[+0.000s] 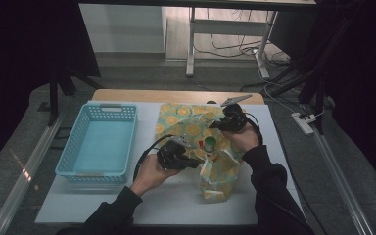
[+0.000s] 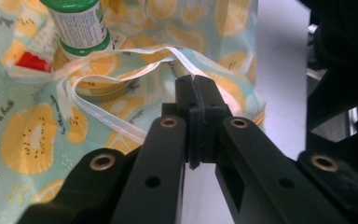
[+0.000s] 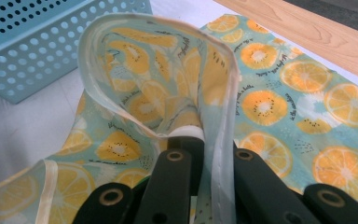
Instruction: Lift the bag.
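A teal cloth bag (image 1: 215, 169) printed with orange and kiwi slices lies on the white table, its mouth held apart. A green-capped bottle (image 1: 209, 144) stands inside it, its white label and green band (image 2: 81, 25) plain in the left gripper view beside a red item (image 2: 28, 61). My left gripper (image 1: 198, 163) is shut on the bag's white-trimmed rim (image 2: 121, 56), with the jaws (image 2: 196, 86) pressed together at the hem. My right gripper (image 1: 216, 125) is at the bag's far side, shut on a lifted fold of the cloth (image 3: 168, 70), the hem running between its jaws (image 3: 204, 144).
A light blue perforated basket (image 1: 100, 142) stands left of the bag, and its corner (image 3: 37, 42) is near the lifted fold. A wooden strip (image 1: 176, 95) borders the table's far edge. Table legs and cables stand on the floor beyond.
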